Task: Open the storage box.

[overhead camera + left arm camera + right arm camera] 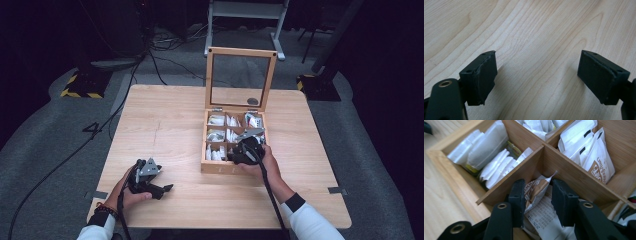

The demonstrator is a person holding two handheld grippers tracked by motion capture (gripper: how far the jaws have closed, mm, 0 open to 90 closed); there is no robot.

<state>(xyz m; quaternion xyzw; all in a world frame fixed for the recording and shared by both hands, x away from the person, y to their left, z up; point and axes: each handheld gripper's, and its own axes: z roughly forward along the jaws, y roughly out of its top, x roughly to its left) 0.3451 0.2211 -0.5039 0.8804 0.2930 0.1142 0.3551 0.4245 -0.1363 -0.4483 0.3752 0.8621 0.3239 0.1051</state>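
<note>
A wooden compartment box [220, 169] stands open on the table, its glass lid [209, 80] upright behind it. Tea sachets fill its cells. My right gripper [247, 150] reaches into the front right cell. In the right gripper view the right gripper [537, 184] has its jaws pressed on both sides of a crumpled brown-and-white sachet [535, 190], which stands up between them above other packets. My left gripper [162, 180] rests on the table at the front left, well away from the box. In its own view the left gripper [537, 72] is wide open over bare wood.
White sachets [491, 167] lie in the neighbouring cell and brown-printed ones [596, 162] in the cell beyond the divider [571, 172]. The wooden table [165, 125] is bare to the left of the box. Cables cross the grey floor [60, 145] around it.
</note>
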